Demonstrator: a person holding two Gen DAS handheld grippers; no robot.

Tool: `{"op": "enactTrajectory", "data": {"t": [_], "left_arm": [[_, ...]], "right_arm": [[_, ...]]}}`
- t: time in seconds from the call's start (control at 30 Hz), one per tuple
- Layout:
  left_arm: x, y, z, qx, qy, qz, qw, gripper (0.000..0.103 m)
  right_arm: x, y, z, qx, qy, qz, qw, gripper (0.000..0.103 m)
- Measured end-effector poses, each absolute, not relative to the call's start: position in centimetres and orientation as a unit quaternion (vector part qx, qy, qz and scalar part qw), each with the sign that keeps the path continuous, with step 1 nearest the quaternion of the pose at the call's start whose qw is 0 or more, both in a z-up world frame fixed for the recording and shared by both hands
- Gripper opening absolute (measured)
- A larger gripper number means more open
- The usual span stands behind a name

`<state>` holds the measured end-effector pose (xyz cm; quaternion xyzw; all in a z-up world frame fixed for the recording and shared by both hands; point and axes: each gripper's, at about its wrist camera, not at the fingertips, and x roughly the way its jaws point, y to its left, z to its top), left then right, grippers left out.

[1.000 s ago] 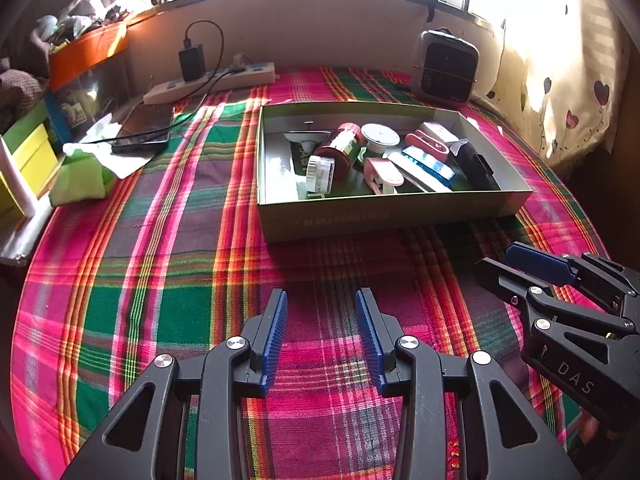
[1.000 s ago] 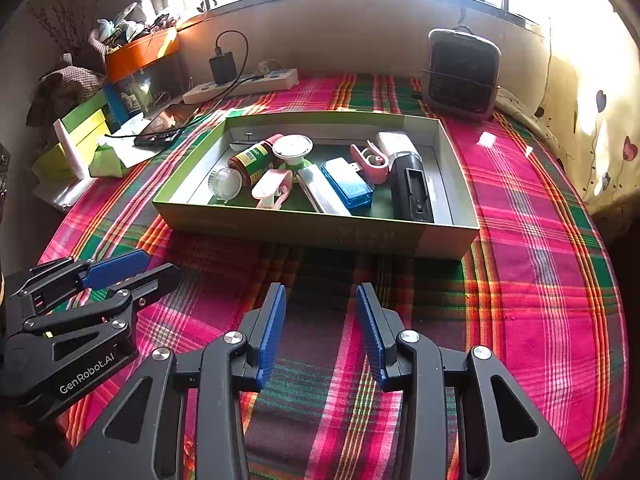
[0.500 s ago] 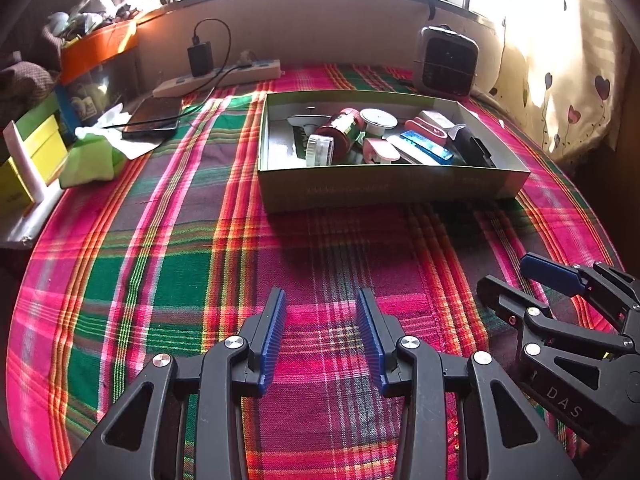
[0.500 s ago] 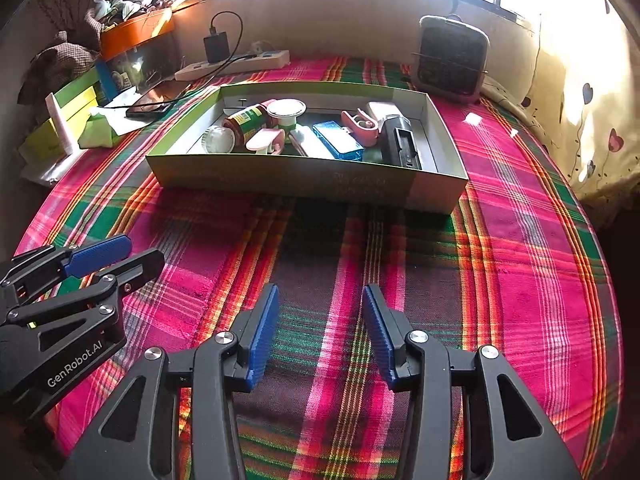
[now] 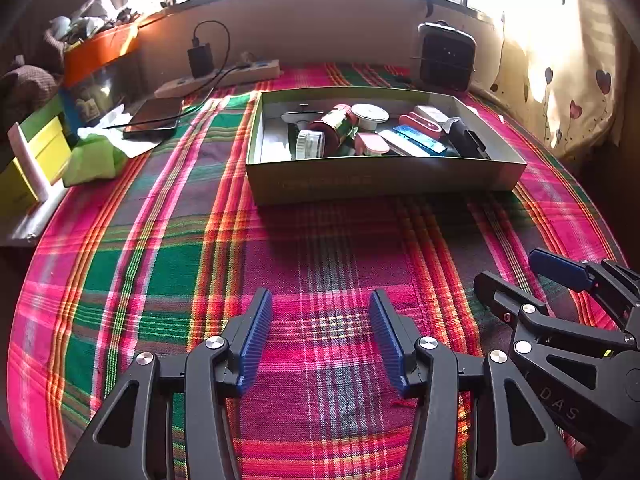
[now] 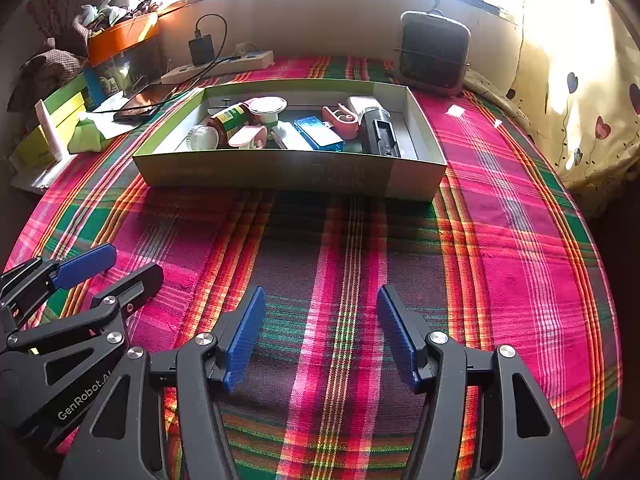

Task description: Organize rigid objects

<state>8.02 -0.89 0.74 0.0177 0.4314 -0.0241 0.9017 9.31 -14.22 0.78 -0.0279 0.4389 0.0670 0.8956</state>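
While both lie in the box [image 6: 280, 170], bottle [image 6: 230, 120] pointing rearward-right; both tools [image 5: 320, 336] [image 6: 320, 332] open, empty.

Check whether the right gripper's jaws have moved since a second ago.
Yes. The right gripper has just been opening: its blue pads stand farther apart over the plaid cloth, with nothing between them.

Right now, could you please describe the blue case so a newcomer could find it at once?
Find the shallow green box on the plaid cloth. The blue case lies flat inside, between the pink clip and white tube; nothing else there is blue.
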Motion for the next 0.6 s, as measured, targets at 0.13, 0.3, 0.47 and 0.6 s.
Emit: {"op": "enactTrajectory", "data": {"t": [0.13,0.3,0.47,0.6], "left_arm": [[8.01,-0.91,0.72,0.020,0.431,-0.024,0.902,0.051],[8.01,-0.94,0.72,0.021,0.431,-0.023,0.902,0.051],[8.00,-0.94,0.72,0.020,0.431,-0.024,0.902,0.051],[7.99,-0.95,0.73,0.020,0.431,-0.024,0.902,0.051]], "right_arm": [[9.35,-14.31,0.74,-0.027,0.440,0.066,0.895,0.062],[9.35,-14.30,0.72,-0.027,0.440,0.066,0.895,0.063],[9.34,-14.21,0.67,-0.027,0.440,0.068,0.895,0.065],[9.34,-14.11,0.66,-0.027,0.440,0.069,0.895,0.065]]}}
